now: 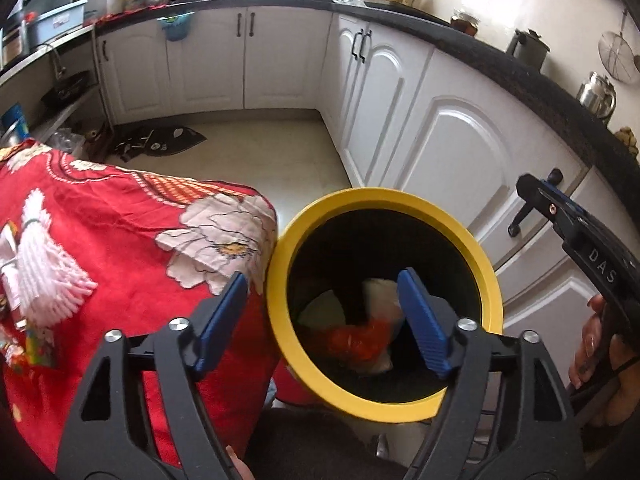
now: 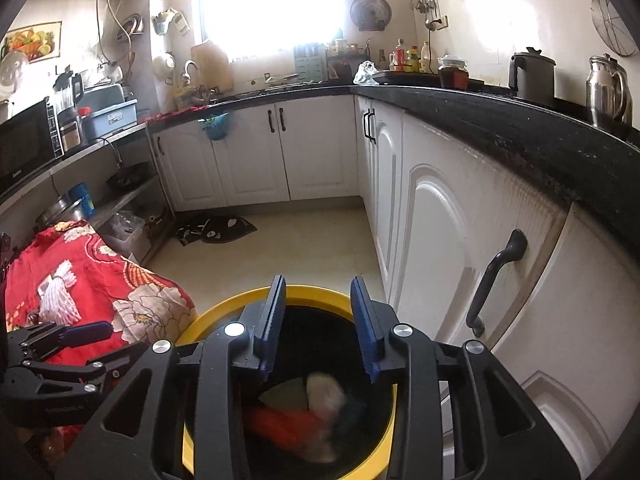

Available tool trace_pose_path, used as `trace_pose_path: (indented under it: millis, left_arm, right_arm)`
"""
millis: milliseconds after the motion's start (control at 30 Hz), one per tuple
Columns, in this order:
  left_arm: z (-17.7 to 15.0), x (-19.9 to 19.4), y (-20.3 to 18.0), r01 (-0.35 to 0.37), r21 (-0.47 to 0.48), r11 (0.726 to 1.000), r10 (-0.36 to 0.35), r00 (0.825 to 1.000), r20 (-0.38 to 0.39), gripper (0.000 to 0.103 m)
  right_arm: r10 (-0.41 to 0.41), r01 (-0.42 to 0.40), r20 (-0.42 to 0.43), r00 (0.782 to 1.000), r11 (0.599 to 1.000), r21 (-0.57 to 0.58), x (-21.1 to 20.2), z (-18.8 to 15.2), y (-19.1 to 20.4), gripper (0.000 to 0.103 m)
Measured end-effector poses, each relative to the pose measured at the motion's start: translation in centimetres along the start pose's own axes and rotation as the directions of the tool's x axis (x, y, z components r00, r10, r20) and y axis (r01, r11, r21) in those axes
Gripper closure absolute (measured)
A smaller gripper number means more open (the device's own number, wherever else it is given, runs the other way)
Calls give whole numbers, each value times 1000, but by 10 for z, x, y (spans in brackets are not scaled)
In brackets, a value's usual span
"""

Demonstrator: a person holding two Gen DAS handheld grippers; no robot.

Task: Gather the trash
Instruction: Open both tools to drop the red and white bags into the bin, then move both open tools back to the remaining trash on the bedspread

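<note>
Left tool (image 1: pixel 320 320) gapes wide and right tool (image 2: pixel 318 328) narrowly, both empty, above the yellow-rimmed bin (image 1: pixel 280 280) holding blurred, probably crumpled trash (image 1: pixel 360 338).

Bin (image 1: pixel 276 280) on the floor (image 1: pixel 256 152), landmark for all places. Inside the bin, at its bottom, pieces of trash (image 1: pixel 360 336). Left of the bin, touching its rim, a cloth-covered surface (image 1: pixel 100 240). Right of the bin, cabinet doors (image 1: pixel 452 152) under a countertop (image 2: pixel 520 128). Behind the bin, further on the floor, a mat (image 2: pixel 218 229). Above the bin's opening, left gripper (image 1: pixel 320 316) and right gripper (image 2: pixel 318 326).
</note>
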State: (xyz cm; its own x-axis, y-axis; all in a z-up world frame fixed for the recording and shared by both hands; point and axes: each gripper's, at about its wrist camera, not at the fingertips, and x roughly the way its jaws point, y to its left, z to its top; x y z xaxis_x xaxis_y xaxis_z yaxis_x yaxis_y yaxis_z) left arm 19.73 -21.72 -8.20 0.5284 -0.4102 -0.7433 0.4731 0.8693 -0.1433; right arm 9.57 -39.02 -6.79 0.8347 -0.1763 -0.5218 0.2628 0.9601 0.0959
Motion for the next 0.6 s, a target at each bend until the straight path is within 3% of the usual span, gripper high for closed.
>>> trace_pose_path:
  millis: [133,600]
  left_arm:
    - [2,-15,10,-13,-28,1000,14,1000,22,12]
    - [4,-80,46,-101,-110,989,115,985,125,11]
  right_arm:
    - [23,-23,0,1000,1000,10,-8,3,2,65]
    - [142,-142,24,990,990,-18,-41,18,36,52]
